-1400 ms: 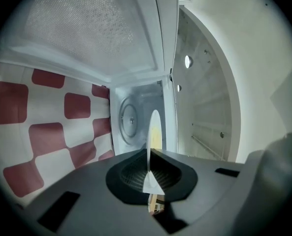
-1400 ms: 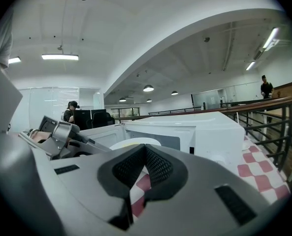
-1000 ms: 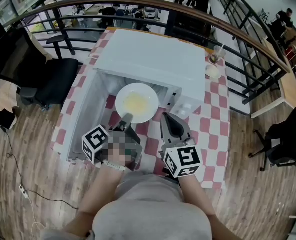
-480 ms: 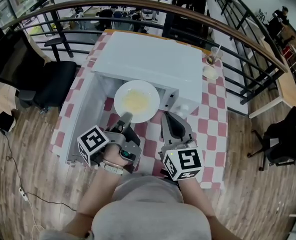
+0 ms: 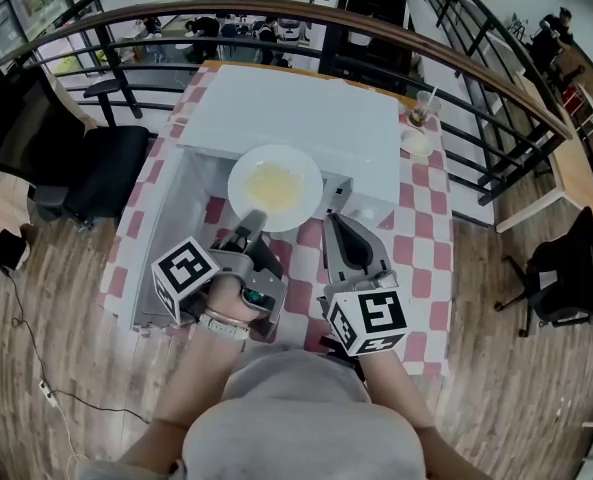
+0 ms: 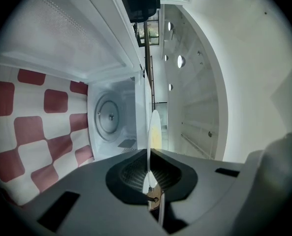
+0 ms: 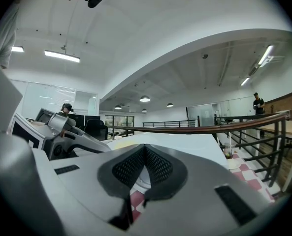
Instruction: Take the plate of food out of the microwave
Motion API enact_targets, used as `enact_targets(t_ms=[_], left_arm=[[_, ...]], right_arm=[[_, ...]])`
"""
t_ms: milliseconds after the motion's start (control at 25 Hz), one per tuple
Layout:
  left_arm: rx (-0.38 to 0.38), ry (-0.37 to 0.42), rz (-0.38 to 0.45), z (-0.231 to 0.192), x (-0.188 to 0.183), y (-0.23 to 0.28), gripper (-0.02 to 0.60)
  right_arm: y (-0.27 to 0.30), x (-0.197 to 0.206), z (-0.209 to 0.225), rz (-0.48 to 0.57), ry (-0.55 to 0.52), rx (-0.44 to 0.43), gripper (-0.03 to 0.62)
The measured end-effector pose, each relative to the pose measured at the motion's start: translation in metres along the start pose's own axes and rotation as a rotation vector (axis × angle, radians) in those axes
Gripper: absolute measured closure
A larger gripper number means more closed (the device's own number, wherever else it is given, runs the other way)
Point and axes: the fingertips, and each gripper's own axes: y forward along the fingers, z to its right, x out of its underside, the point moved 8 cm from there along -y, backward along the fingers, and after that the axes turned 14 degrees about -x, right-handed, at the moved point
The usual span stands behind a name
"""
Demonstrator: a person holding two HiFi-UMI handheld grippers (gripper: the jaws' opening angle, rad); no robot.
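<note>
Only pinching the plate [image 5: 304, 190] by its near rim with the left tool [image 5: 253, 220]; right tool [image 5: 338, 226] pressed together, empty. Could easily sag and dump food [image 5: 273, 185], tbh.

You stand at a red-and-white checked table [image 5: 428, 248]. At the table's far right corner a cup [image 5: 419, 116] with a straw [image 5: 431, 96] stands just beside a small white dish [image 5: 414, 145]. Behind the table curves a railing [image 5: 276, 13] with a wooden top rail. Left of the table sits a black chair [image 5: 106, 168]. Another chair [image 5: 561, 278] stands well apart on the table's right. A wooden floor [image 5: 496, 398] surrounds the table, with a thin cable [image 5: 28, 318] trailing over it at the table's near left. A person [image 5: 559, 20] is far beyond the table's right corner.
</note>
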Motion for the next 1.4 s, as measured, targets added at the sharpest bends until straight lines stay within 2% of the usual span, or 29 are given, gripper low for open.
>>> enact_targets(t_ms=[480, 1400], left_arm=[[0.025, 0.026, -0.004, 0.015, 0.005, 0.013, 0.572], [0.027, 0.028, -0.014, 0.015, 0.011, 0.009, 0.571]], right_arm=[[0.002, -0.009, 0.004, 0.008, -0.027, 0.024, 0.568], [0.000, -0.011, 0.002, 0.013, -0.039, 0.019, 0.568]])
